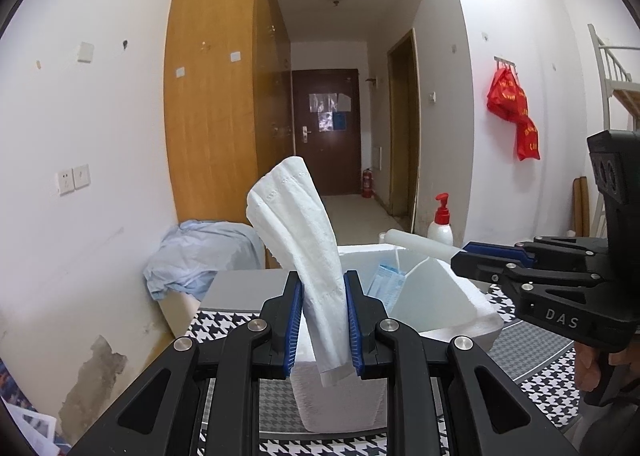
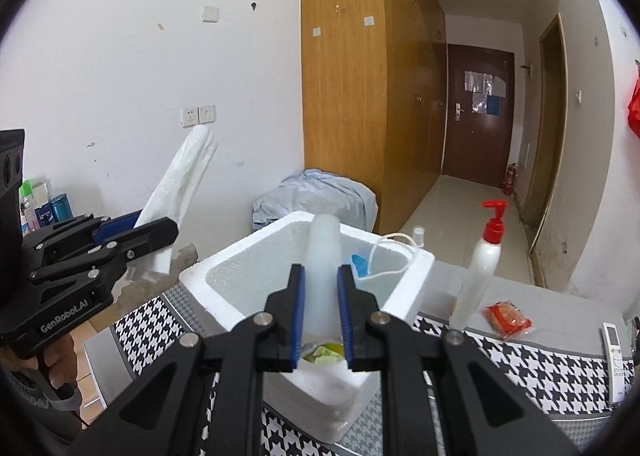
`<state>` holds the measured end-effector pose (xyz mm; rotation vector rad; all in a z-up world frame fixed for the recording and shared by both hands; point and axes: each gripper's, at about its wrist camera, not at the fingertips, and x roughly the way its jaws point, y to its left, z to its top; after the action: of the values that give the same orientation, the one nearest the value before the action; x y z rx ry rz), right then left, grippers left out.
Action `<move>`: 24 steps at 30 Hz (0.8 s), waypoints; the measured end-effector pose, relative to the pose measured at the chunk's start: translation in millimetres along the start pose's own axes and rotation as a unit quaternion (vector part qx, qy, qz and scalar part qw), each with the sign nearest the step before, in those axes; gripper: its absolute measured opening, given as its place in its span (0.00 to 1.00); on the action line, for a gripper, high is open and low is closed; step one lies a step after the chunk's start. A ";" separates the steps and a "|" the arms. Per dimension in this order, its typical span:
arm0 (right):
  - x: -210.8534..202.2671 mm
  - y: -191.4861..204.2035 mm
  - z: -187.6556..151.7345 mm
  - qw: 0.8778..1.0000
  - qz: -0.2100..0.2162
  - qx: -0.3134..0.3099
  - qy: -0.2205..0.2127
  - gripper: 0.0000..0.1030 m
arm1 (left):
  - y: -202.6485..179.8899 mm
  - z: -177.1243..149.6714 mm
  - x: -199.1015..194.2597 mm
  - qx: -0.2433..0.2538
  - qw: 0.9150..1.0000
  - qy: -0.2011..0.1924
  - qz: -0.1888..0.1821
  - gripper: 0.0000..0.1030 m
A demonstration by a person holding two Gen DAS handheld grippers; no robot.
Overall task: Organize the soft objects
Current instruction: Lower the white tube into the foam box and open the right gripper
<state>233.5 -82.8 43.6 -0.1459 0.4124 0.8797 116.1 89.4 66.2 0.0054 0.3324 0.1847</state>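
My left gripper (image 1: pixel 323 282) is shut on a folded white paper towel (image 1: pixel 296 223) that stands up and leans left out of the blue pads. Just beyond it a white foam box (image 1: pixel 460 320) sits on the table, with a blue mask pack (image 1: pixel 386 284) and a white mask (image 1: pixel 432 288) inside. My right gripper (image 2: pixel 321 272) is shut on a soft translucent white roll (image 2: pixel 323 248), held over the near rim of the foam box (image 2: pixel 208 296). Each view shows the other gripper: the right gripper (image 1: pixel 466 256) with its roll (image 1: pixel 416 242), the left gripper (image 2: pixel 156 225) with its towel (image 2: pixel 180 179).
A houndstooth cloth (image 2: pixel 540 368) covers the table. Right of the box stand a white pump bottle with a red top (image 2: pixel 486 256), a red packet (image 2: pixel 507 318) and a remote control (image 2: pixel 616 360). A pale blue cloth heap (image 2: pixel 320 195) lies behind the box, by a wooden wardrobe (image 2: pixel 344 95).
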 end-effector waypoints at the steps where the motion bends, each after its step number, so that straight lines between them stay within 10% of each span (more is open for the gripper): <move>1: 1.9 0.4 0.1 1.000 0.001 0.002 0.001 0.19 | -1.0 0.2 0.8 -0.001 1.000 0.000 0.001 0.22; 17: 31.5 6.1 3.4 1.000 -0.010 0.004 0.028 0.19 | 5.4 -2.1 11.5 -0.009 1.000 0.010 -0.005 0.22; 24: 35.8 11.8 3.4 1.000 -0.012 -0.004 0.028 0.67 | 7.8 -0.9 16.0 -0.015 1.000 0.015 -0.005 0.22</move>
<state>245.6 -48.6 32.6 -0.1829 0.4579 0.8559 129.3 99.9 60.4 -0.0295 0.3600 0.1811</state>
